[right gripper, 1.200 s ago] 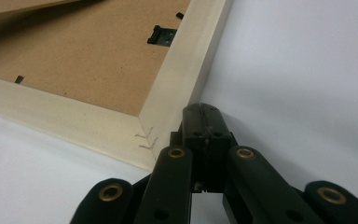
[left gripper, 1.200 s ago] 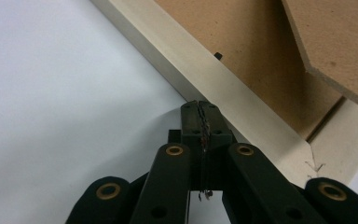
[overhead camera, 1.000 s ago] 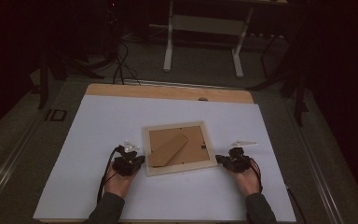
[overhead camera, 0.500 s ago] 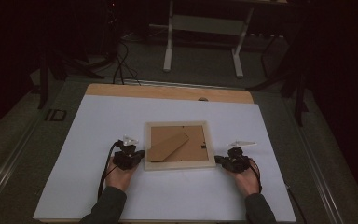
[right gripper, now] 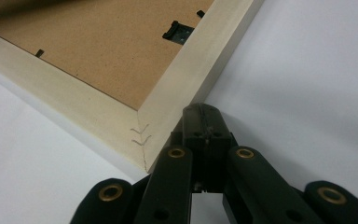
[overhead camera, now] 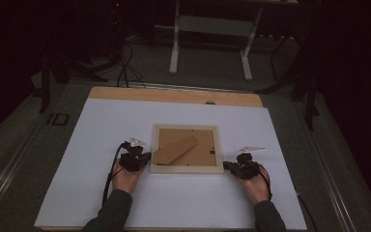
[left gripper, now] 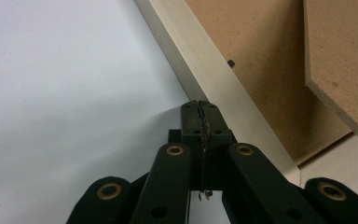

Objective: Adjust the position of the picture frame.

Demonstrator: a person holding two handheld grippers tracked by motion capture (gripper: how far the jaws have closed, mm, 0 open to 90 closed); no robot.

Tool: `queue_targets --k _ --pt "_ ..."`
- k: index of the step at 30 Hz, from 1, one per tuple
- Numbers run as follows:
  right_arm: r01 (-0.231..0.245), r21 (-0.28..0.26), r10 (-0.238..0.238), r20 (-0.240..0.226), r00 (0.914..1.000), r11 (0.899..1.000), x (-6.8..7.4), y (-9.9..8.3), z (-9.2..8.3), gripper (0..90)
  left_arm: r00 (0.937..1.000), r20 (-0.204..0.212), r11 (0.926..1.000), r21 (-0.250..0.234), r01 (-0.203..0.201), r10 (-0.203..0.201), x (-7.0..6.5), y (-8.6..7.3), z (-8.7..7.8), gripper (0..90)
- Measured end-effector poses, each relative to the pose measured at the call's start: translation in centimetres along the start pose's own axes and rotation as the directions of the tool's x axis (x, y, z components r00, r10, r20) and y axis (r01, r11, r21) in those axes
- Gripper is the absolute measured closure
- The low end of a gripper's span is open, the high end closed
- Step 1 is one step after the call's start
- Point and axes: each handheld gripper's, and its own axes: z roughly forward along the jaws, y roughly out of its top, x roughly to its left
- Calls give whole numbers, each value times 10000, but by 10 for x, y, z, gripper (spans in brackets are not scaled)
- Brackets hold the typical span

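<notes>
Wooden frame lies face down on the white table, right between my two grippers, brown backing and its stand flap up. My left gripper has its jaws pressed together, empty, tips touching the frame's side edge near its lower corner. My right gripper is closed too, holding nothing, tips against the frame's other lower corner. A small black clip sits on the backing ahead of my right jaws.
</notes>
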Motion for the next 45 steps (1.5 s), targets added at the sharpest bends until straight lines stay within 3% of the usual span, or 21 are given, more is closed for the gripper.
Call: queue_targets --k 5,13,24,30,37,45 --pt "72 15 -72 85 9999 10000 0 0 -1 900 9999 -107 10000 22 -36 36 -1 3 3 900" --pt "25 -11 -25 169 9999 10000 -1 0 -1 900 9995 -226 9997 -124 222 -225 -4 4 6 900" --pt "-149 -91 153 512 9986 9998 -4 1 -1 900 9996 -261 9999 -86 119 -121 -13 0 3 900" --pt "-91 -56 94 582 9983 9999 -3 1 -1 900 9996 -120 9997 -61 243 -244 -10 1 3 900" --pt "204 -235 -187 696 9974 9995 -2 2 -2 877 9981 370 9988 -60 488 -485 -4 0 3 900" --pt "257 -600 -215 697 9973 9979 -4 4 -9 802 9987 364 9994 -12 355 -355 -2 0 0 833"
